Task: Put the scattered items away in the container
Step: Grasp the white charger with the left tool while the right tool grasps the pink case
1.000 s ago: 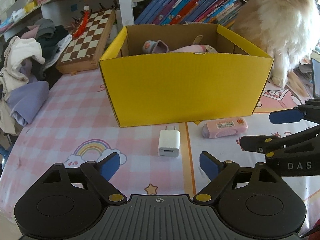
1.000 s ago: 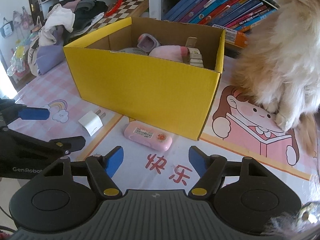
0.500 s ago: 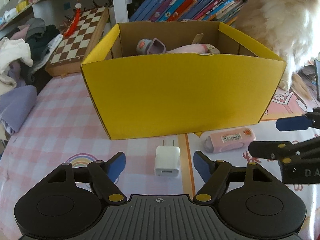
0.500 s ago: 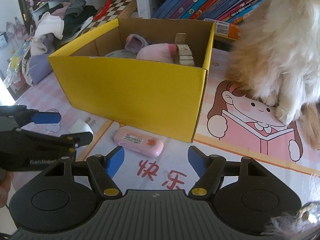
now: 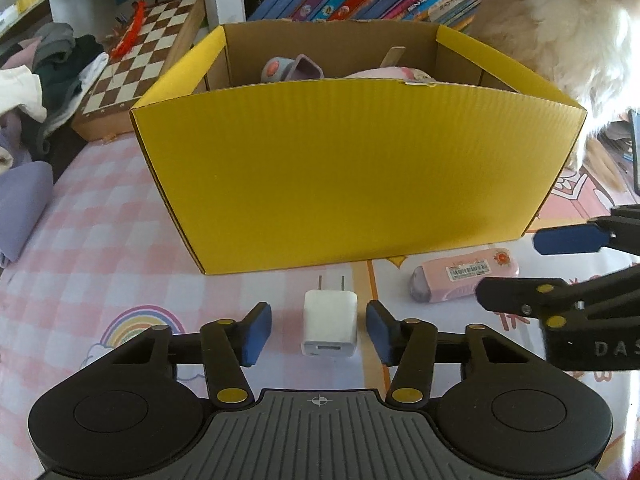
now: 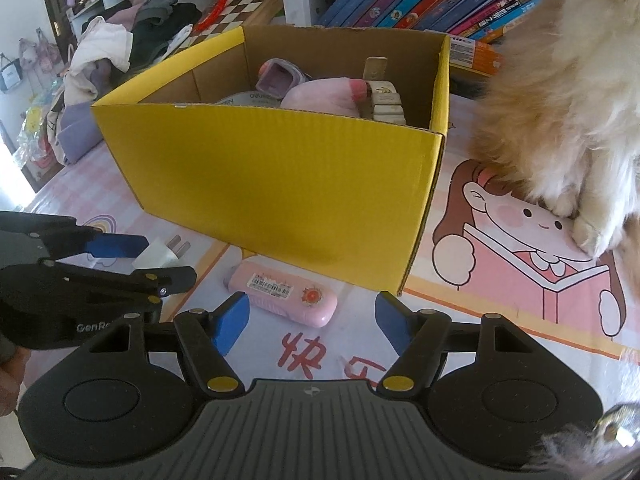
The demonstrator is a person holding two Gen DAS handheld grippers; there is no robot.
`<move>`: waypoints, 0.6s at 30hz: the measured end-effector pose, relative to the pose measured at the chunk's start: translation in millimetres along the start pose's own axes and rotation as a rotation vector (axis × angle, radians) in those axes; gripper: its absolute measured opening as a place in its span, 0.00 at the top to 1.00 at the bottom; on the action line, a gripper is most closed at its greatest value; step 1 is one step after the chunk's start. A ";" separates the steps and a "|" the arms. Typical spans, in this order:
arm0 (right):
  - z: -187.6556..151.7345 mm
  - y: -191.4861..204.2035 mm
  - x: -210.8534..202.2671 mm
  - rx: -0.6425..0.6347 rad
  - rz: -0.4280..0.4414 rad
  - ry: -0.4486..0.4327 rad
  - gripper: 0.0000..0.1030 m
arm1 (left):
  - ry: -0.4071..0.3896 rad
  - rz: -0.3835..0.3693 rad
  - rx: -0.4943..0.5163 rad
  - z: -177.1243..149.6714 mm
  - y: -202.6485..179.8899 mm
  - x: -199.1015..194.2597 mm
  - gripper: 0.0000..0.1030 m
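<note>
Left gripper (image 5: 318,330) straddles white charger (image 5: 330,328) w/ prongs facing yellow box (image 5: 352,176); jaws have just been closing, pads not yet touching it. Right gripper (image 6: 312,322) is open, lined up on pink case (image 6: 282,294) (both lie just beside box front wall, so short lift in).

Cat (image 5: 568,28) head beyond the top edge

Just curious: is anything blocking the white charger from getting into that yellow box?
Only the yellow box's own front wall, which rises right behind the white charger. The box top is open. The left tool's jaws, just closing, straddle the charger with nothing between.
</note>
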State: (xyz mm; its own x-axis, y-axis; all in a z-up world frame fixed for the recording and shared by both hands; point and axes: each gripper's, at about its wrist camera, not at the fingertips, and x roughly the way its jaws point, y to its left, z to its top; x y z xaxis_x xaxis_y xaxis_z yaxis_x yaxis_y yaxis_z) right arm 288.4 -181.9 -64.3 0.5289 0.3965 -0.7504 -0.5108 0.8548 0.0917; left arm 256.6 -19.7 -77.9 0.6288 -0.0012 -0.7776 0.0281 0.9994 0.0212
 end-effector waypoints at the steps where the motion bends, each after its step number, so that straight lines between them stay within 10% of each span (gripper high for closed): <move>1: 0.2 0.2 1.3 -0.002 0.002 -0.002 0.33 | -0.001 -0.003 0.003 0.1 -0.5 -0.3 0.58; 18: 2.1 8.2 17.1 -0.041 0.051 0.020 0.40 | -0.004 -0.030 -0.093 -4.9 12.8 -10.4 0.76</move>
State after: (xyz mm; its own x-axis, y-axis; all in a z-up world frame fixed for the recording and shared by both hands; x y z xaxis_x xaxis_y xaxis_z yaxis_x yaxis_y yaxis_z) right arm 294.7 -167.4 -75.0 0.4880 0.4317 -0.7586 -0.5641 0.8192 0.1033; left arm 246.6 -6.8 -72.7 0.6316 -0.0309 -0.7746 -0.0253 0.9978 -0.0605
